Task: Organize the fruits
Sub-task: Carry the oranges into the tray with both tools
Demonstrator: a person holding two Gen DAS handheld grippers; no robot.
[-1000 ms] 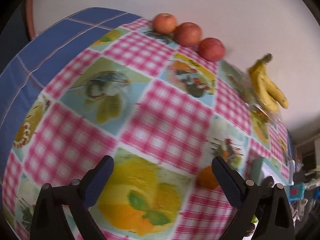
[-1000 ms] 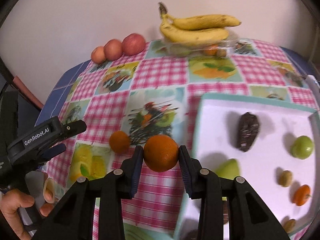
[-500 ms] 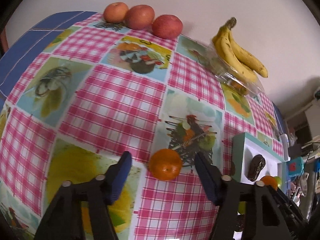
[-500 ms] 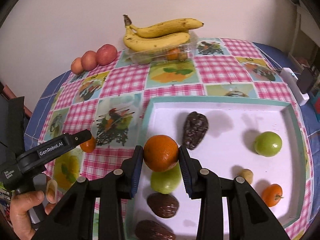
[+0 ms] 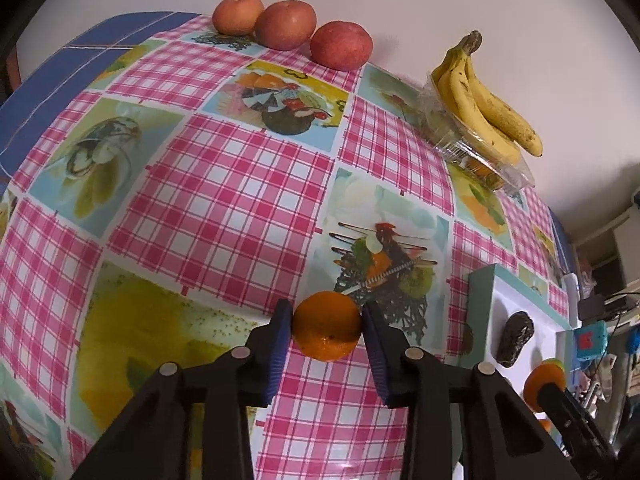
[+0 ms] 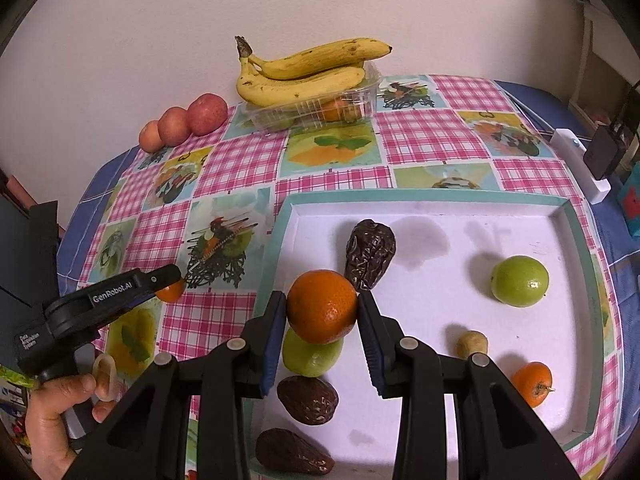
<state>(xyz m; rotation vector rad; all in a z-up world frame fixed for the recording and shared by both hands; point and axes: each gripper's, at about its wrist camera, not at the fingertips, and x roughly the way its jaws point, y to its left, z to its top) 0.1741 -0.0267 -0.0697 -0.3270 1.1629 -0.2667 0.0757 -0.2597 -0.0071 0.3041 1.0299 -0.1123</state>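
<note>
**Two oranges, one in each gripper**

My right gripper (image 6: 322,312) is clenched on a big orange (image 6: 322,306) and holds it over the white tray (image 6: 568,216), above a green fruit (image 6: 308,354). I judge I carry it there because the tray collects the loose fruits. My left gripper (image 5: 325,330) has its blue pads against both sides of a small orange (image 5: 326,326) low over the desk (image 5: 224,184), just beside the tray; whether it already lifts it I cannot tell. The apples (image 5: 286,24) and bananas (image 5: 480,100) lie by the wall, well apart.
</note>
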